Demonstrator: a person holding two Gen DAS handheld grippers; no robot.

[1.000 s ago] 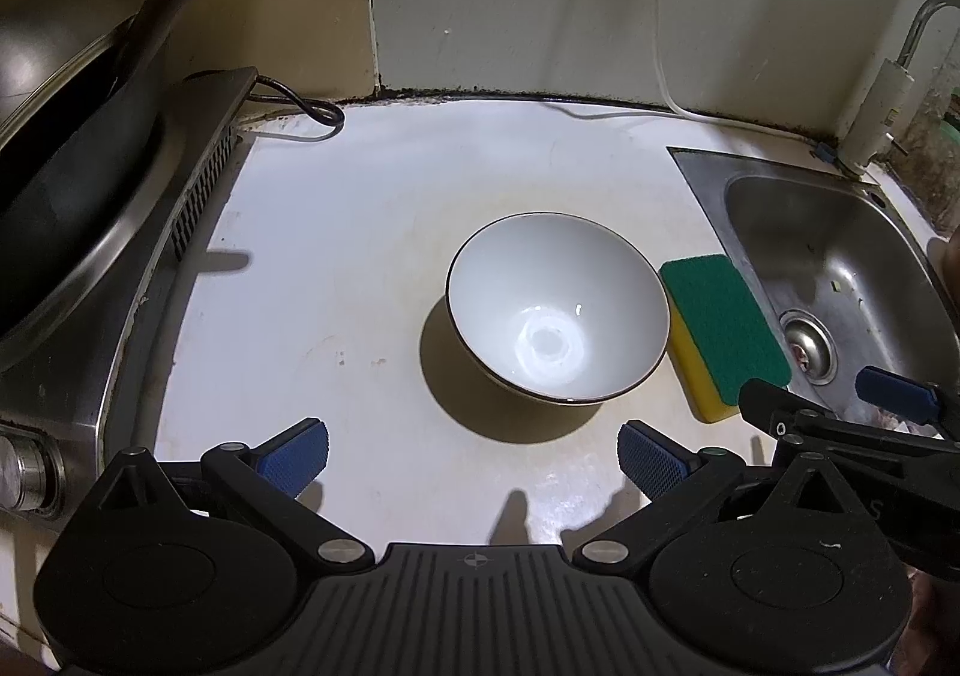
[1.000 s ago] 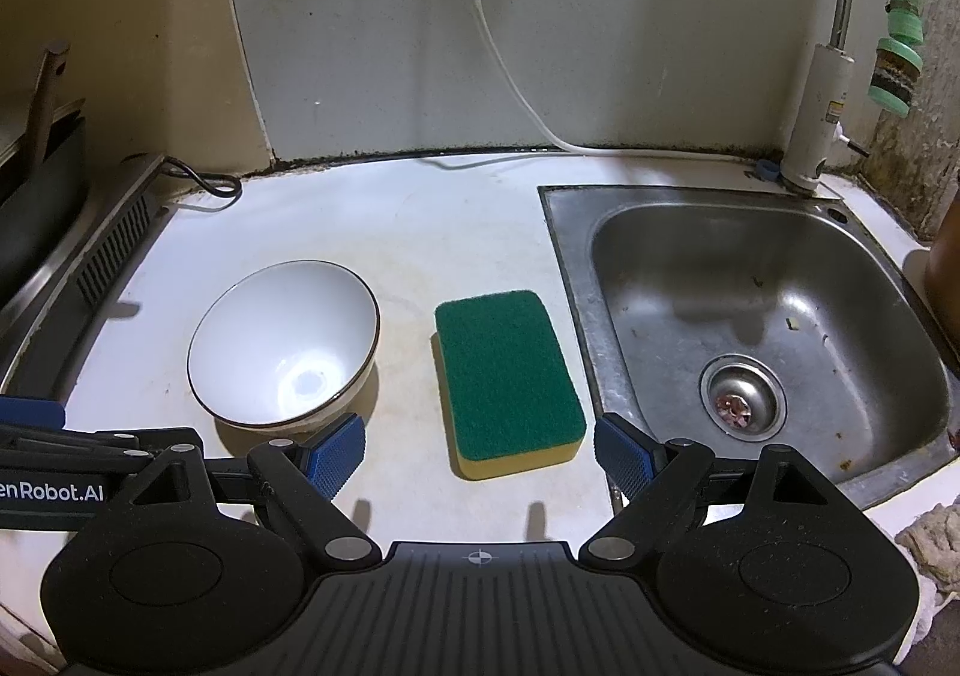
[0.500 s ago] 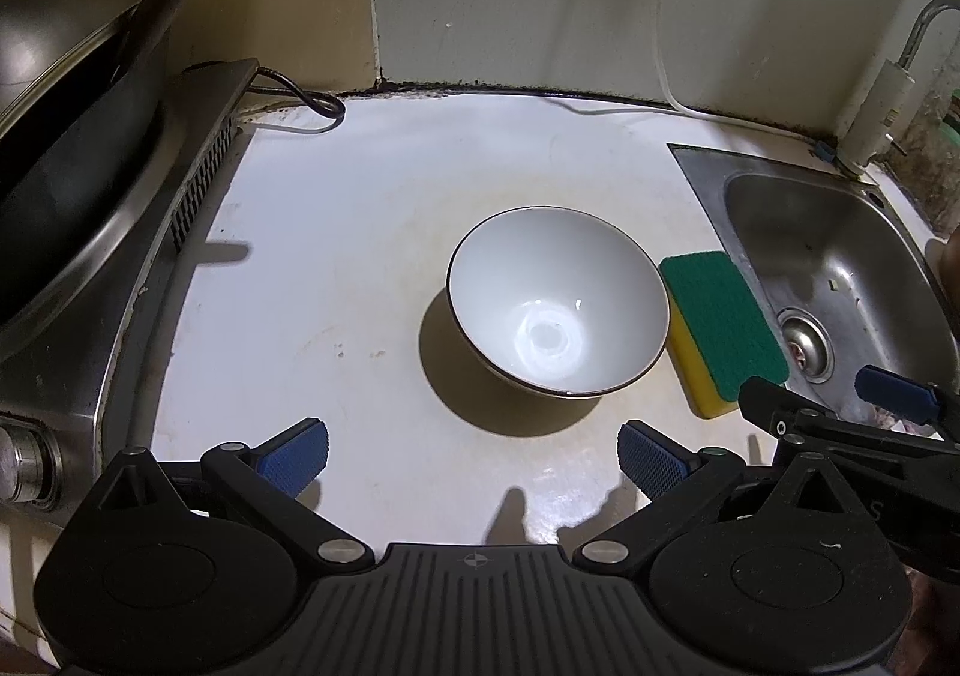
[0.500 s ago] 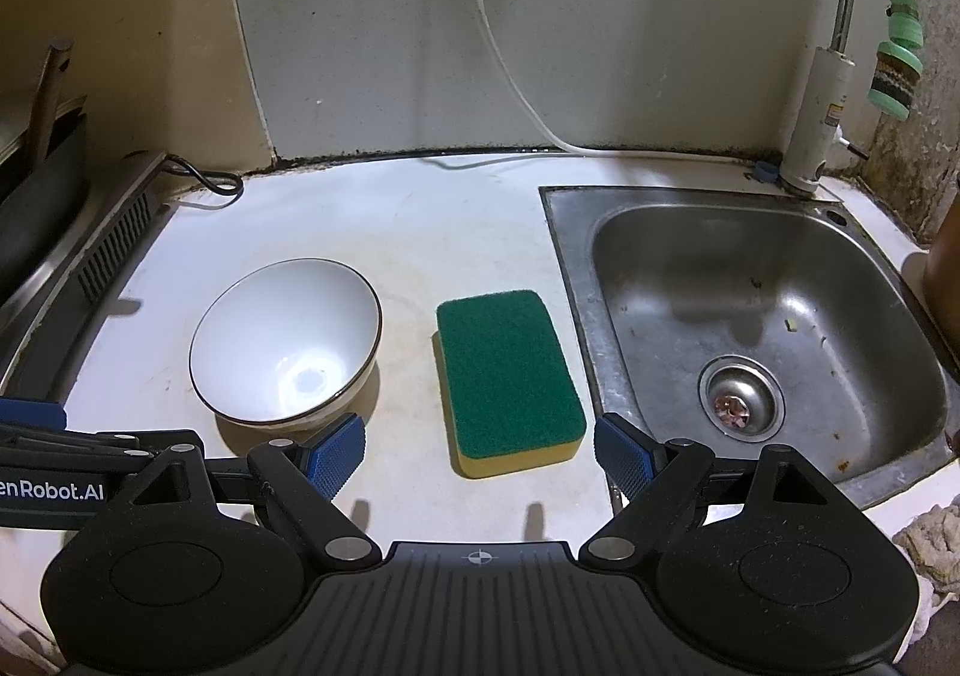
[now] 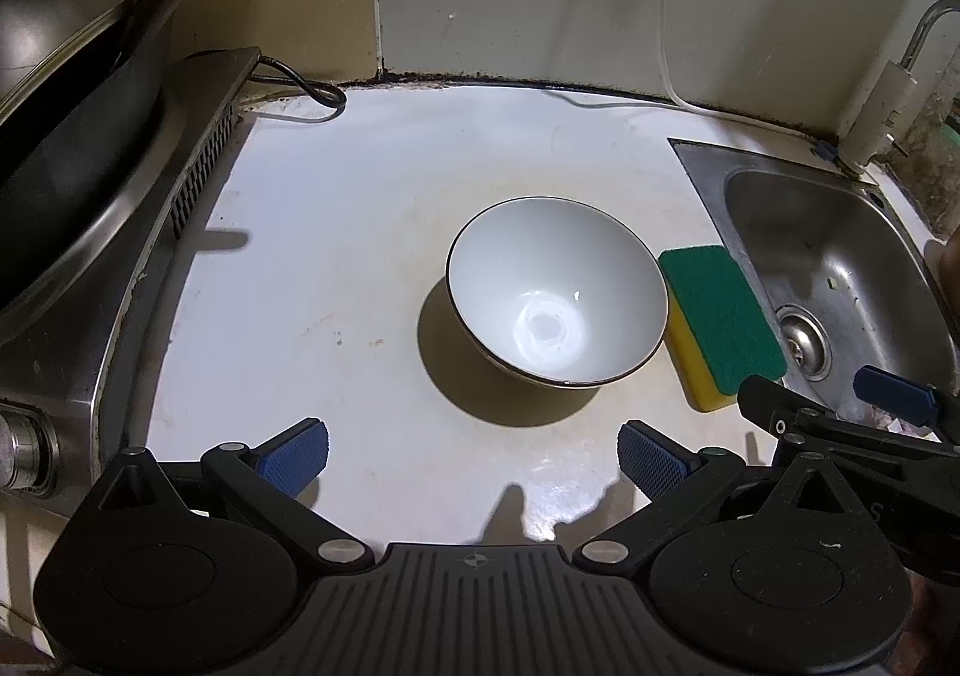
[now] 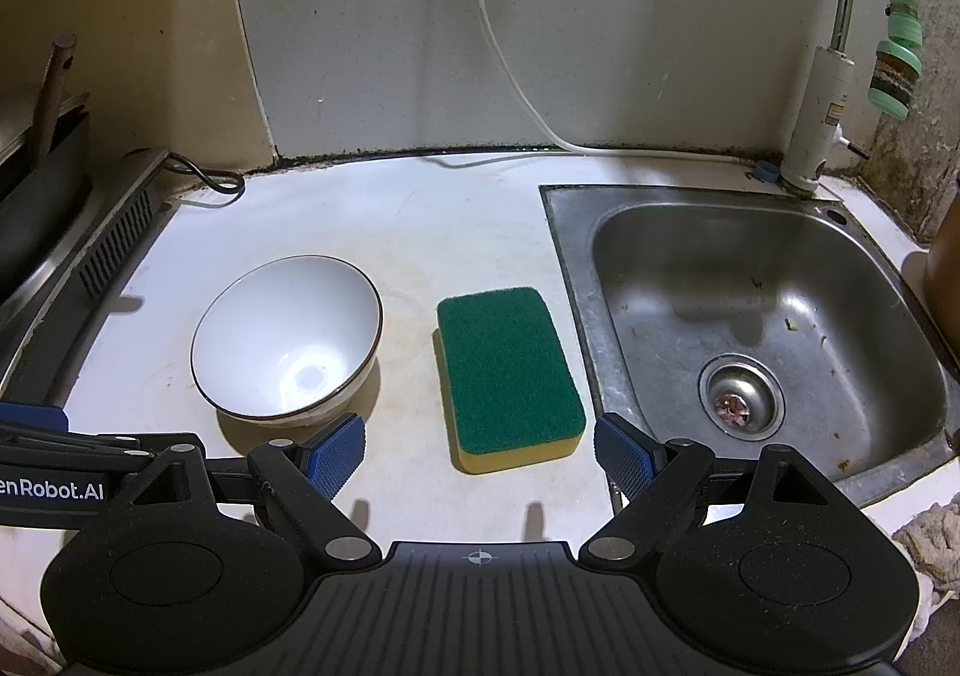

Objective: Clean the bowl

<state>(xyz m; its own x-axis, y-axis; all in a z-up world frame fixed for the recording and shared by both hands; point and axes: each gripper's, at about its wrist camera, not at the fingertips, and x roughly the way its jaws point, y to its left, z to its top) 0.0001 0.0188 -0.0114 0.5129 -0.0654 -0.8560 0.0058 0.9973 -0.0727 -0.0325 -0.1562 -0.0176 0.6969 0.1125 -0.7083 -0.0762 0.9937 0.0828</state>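
Note:
A white bowl [image 5: 555, 289] [image 6: 288, 337] with a thin dark rim stands upright and empty on the white counter [image 5: 360, 232]. Just right of it lies a sponge [image 5: 717, 325] [image 6: 507, 376], green scouring side up, yellow underneath. My left gripper [image 5: 474, 457] hovers open in front of the bowl, nothing between its blue pads. My right gripper [image 6: 480, 454] is open too, its fingers standing to either side of the sponge's near end without touching it. The right gripper's fingers [image 5: 888, 394] also show at the lower right of the left wrist view.
A steel sink [image 6: 750, 316] with a drain lies right of the sponge, a tap [image 6: 840, 75] behind it. At the left stands a stove [image 5: 120, 256] bearing a dark wok [image 5: 66, 153]. A black cable [image 5: 306, 90] and a white cable [image 6: 522, 93] run by the back wall.

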